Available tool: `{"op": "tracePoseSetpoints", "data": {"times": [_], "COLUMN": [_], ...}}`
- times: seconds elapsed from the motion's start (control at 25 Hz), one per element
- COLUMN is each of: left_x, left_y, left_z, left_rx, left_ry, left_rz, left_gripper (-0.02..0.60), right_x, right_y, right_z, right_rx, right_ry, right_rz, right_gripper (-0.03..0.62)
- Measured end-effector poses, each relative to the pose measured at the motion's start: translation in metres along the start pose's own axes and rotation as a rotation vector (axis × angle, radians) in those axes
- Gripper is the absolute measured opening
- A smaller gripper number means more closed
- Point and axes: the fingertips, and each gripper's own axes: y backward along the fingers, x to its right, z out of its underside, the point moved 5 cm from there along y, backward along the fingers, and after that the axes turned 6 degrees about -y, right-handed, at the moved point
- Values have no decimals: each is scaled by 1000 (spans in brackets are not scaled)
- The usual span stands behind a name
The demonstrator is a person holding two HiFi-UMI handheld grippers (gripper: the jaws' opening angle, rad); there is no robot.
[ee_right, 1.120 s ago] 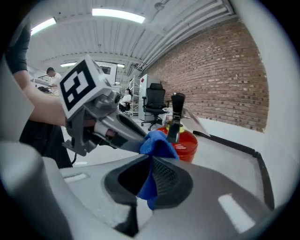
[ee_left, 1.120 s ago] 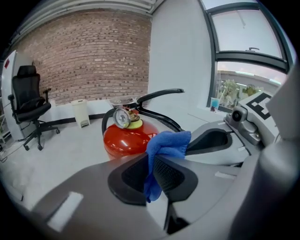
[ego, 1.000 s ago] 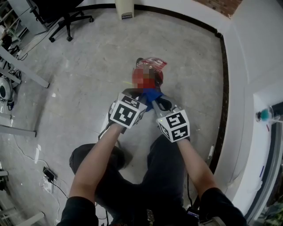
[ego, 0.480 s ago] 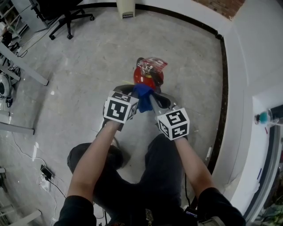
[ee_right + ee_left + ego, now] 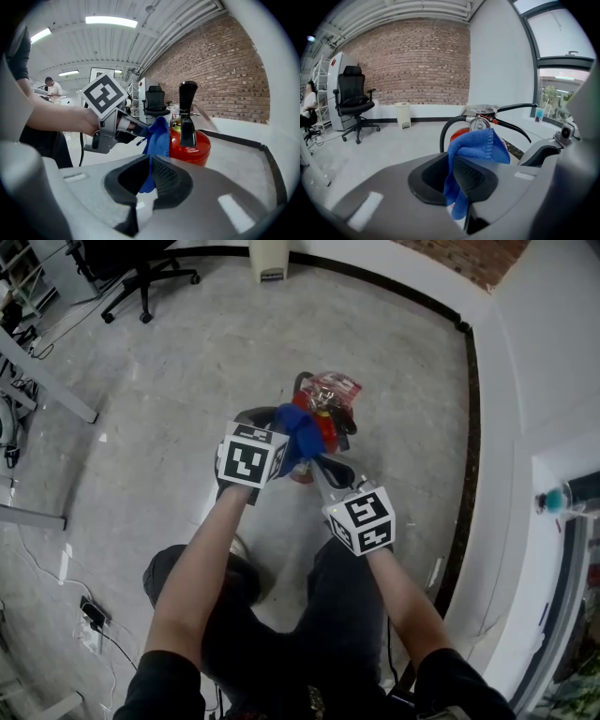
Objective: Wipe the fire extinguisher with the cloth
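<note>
My left tool (image 5: 452,161) is clamped on the blue cloth (image 5: 478,145), right at the red fire extinguisher's (image 5: 192,147) neck; my right tool (image 5: 150,161), just beside the extinguisher, pinches the cloth's lower end; the extinguisher stands on the floor (image 5: 187,362).

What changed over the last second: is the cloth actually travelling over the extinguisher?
Yes. The left gripper carried the cloth forward and to the left, from the near side of the fire extinguisher onto its left flank by the hose. The right gripper barely shifted. Unchanged: both grippers stay shut on the cloth, and the extinguisher stands where it was.
</note>
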Motion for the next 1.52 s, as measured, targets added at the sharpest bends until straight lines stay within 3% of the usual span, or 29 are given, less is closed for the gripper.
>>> {"op": "tracePoseSetpoints", "data": {"times": [0.48, 0.72, 1.12, 1.52], "left_x": [-36, -41, -34, -4], "left_y": [-50, -71, -61, -30], "left_z": [-13, -17, -4, 20], "left_rx": [50, 49, -8, -131], "left_ry": [35, 49, 37, -64], "left_rz": [74, 121, 126, 74], "left_gripper": [32, 32, 32, 32], "right_x": [-5, 5, -5, -4], "right_y": [-7, -13, -17, 8], "right_z": [8, 13, 11, 21], "right_rx": [-92, -128, -104, -81], "right_ry": [34, 31, 28, 9], "right_rz": [-13, 23, -32, -58], "right_gripper": [15, 15, 3, 3]}}
